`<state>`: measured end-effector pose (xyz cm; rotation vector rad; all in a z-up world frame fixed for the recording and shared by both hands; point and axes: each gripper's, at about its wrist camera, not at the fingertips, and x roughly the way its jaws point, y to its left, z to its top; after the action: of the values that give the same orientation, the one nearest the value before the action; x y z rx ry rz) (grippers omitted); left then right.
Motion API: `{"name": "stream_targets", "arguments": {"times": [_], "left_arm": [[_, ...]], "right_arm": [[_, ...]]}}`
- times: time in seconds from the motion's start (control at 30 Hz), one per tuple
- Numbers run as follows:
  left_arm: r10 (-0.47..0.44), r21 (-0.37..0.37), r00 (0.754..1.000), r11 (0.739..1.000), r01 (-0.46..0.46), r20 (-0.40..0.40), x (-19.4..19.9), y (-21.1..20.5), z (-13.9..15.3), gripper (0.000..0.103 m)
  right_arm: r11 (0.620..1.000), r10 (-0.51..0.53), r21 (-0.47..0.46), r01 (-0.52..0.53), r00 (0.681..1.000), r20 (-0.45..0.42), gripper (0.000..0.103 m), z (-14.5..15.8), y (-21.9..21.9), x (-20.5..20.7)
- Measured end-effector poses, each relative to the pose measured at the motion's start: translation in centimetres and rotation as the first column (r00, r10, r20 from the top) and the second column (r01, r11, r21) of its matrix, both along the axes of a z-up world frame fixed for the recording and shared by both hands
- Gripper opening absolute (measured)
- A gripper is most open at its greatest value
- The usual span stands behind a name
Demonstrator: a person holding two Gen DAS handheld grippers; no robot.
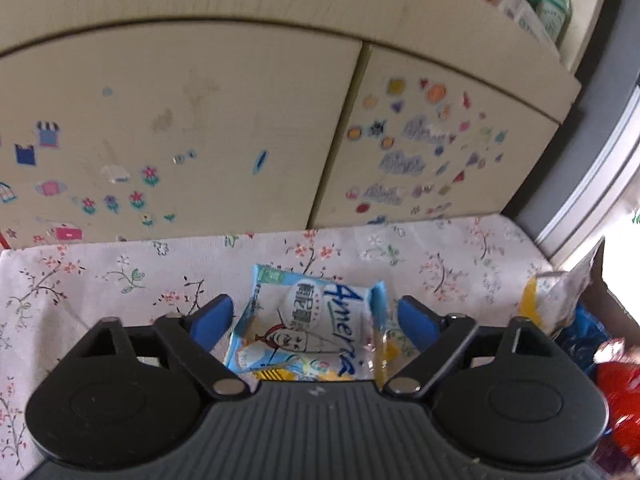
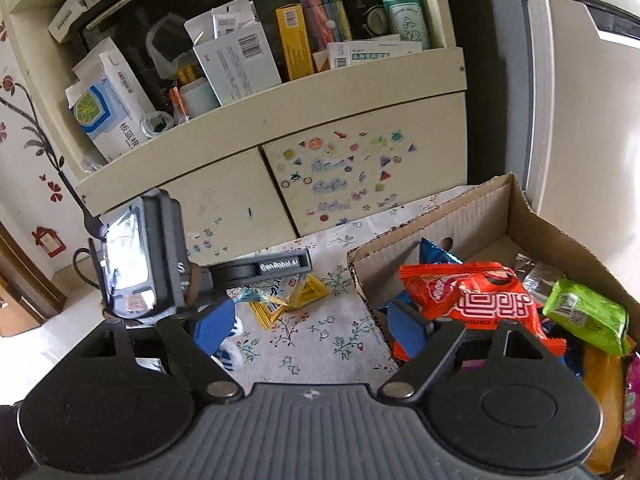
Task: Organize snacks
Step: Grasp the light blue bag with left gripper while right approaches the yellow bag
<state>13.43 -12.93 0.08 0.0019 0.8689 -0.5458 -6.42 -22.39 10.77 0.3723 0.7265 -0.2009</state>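
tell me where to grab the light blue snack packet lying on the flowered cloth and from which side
Grip the light blue snack packet across its middle, coming down from above with the left gripper. It lies flat on the flowered cloth, and its two long side edges already sit between the open blue fingers, not touched yet. The puffed body gives more purchase than the thin crimped ends.

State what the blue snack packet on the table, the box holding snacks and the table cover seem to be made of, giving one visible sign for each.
Blue snack packet: probably glossy plastic film; it shines and crinkles.
Box: brown corrugated cardboard; fluting shows along the cut edge.
Table cover: likely matte woven cloth with a floral print, though coated fabric is possible.
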Motion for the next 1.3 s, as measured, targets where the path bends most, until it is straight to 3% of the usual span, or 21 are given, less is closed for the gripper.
{"name": "stream_targets", "arguments": {"times": [0.17, 0.43, 0.63, 0.8, 1.0, 1.17, 1.3], "left_arm": [[0.025, -0.036, 0.999, 0.999, -0.026, -0.033, 0.0, 1.9, -0.8, 0.064], [0.060, 0.051, 0.996, 0.997, -0.057, -0.070, -2.1, 7.0, -0.3, 0.052], [0.044, 0.093, 0.995, 0.995, -0.036, -0.090, -5.2, 10.7, 0.3, 0.054], [0.040, 0.108, 0.995, 0.994, -0.030, -0.091, -6.5, 12.4, 0.5, 0.054], [0.037, 0.094, 0.996, 0.995, -0.029, -0.080, -5.7, 12.2, 0.3, 0.067], [0.013, 0.131, 0.999, 0.991, -0.007, -0.044, -5.4, 11.7, 0.0, 0.080], [0.017, 0.134, 1.000, 0.991, -0.013, -0.026, -5.2, 11.7, -0.1, 0.081]], "right_arm": [[0.999, 0.009, 0.032, -0.009, 1.000, 0.004, 0.088, -1.0, -0.1, 1.2], [0.998, 0.059, 0.036, -0.058, 0.998, -0.011, 0.088, -2.8, 0.8, 2.6], [0.992, 0.122, 0.044, -0.121, 0.993, -0.010, 0.088, -3.7, 2.2, 3.5], [0.991, 0.115, 0.072, -0.113, 0.993, -0.032, 0.088, -5.1, 2.6, 5.0], [0.994, 0.100, 0.052, -0.097, 0.993, -0.064, 0.088, -6.8, 3.3, 7.2], [0.995, 0.093, 0.027, -0.091, 0.994, -0.062, 0.089, -7.9, 3.2, 8.9], [0.995, 0.100, -0.011, -0.100, 0.993, -0.060, 0.091, -8.7, 3.5, 10.2]]}}
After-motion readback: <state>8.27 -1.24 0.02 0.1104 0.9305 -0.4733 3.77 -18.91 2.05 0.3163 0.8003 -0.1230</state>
